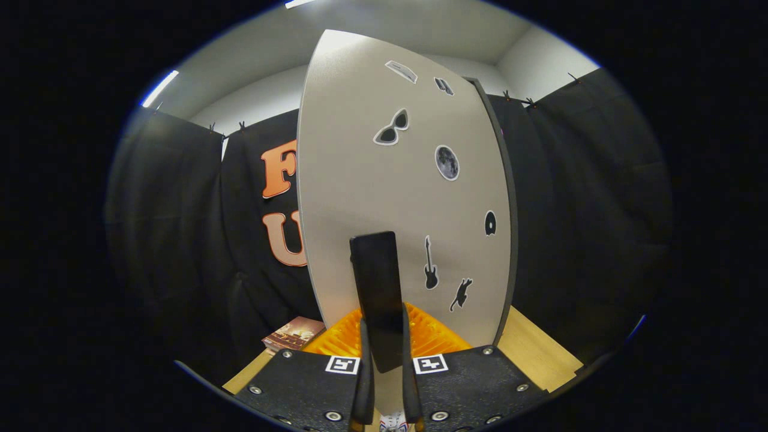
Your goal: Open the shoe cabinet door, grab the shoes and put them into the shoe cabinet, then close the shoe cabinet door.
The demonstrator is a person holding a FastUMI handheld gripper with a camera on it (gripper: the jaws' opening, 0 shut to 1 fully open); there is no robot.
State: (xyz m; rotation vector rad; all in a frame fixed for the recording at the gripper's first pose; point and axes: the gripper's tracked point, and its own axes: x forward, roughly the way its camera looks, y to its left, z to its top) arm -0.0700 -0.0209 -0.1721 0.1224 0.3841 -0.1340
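Jaws nearly together, and between them stands a dark flat handle, a tall narrow slab rising from the gap; both fingers press against its lower sides, so the gripper is clamped on it. That handle sits on the face of the shoe cabinet door, a pale grey panel looming just ahead and towering upward, its face dotted with small stickers: sunglasses, a moon, a guitar, a cat. Look at the edges: the door's left edge runs free against the black cloth wall, with open room to that side; the right edge carries a dark thin border, and whether it meets the cabinet body there cannot be told from this angle. Down low, just beyond the fingers and at the foot of the door, an orange ribbed surface fans out on both sides of the handle. To the near right a strip of light wooden floor runs past the door's corner toward the cloth, bare along its length. To the near left, a small reddish-brown printed card lies by the orange piece. Above it all, white ceiling and a light strip far left.
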